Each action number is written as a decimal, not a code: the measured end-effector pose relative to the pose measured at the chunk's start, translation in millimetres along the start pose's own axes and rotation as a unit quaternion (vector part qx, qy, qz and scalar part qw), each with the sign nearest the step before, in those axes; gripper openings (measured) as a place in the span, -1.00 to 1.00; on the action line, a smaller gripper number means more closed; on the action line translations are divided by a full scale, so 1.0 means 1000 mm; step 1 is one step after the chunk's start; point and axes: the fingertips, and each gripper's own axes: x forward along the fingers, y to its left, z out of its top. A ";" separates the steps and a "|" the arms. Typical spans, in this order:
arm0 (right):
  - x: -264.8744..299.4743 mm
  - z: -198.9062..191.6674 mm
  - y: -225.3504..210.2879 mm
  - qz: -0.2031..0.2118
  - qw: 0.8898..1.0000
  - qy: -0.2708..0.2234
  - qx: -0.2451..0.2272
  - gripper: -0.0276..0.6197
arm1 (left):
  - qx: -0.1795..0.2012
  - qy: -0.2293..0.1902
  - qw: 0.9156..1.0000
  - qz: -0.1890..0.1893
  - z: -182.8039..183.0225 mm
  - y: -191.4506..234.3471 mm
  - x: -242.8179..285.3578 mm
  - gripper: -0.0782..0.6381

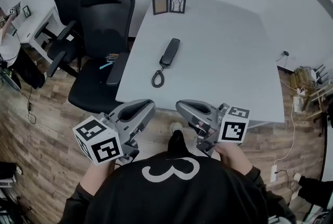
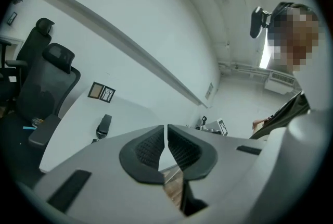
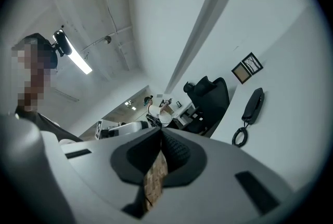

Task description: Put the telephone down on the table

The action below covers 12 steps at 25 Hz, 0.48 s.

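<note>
The one telephone (image 1: 169,53) already lies flat on the table (image 1: 223,61), well ahead of both grippers, and its long axis runs away from the person with the single coiled cord (image 1: 157,78) at the near end. The left gripper (image 1: 149,104) and the right gripper (image 1: 180,106) wait before the table edge, each with jaws pressed together on nothing. I judge the left one slightly nearer to the cord; I also count two picture frames (image 1: 169,4) and two chairs (image 1: 99,46).
</note>
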 end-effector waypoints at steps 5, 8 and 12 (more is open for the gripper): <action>-0.003 -0.022 0.029 0.011 1.000 0.012 0.001 -0.89 | 0.042 0.019 0.998 -0.045 -0.021 -0.035 -0.022 -0.75; -0.003 -0.033 0.041 0.024 0.999 0.007 0.020 -0.89 | 0.034 0.022 0.998 -0.044 -0.031 -0.038 -0.029 -0.75; -0.004 -0.044 0.051 0.016 1.000 0.021 0.003 -0.89 | 0.013 0.020 0.999 -0.041 -0.035 -0.035 -0.036 -0.75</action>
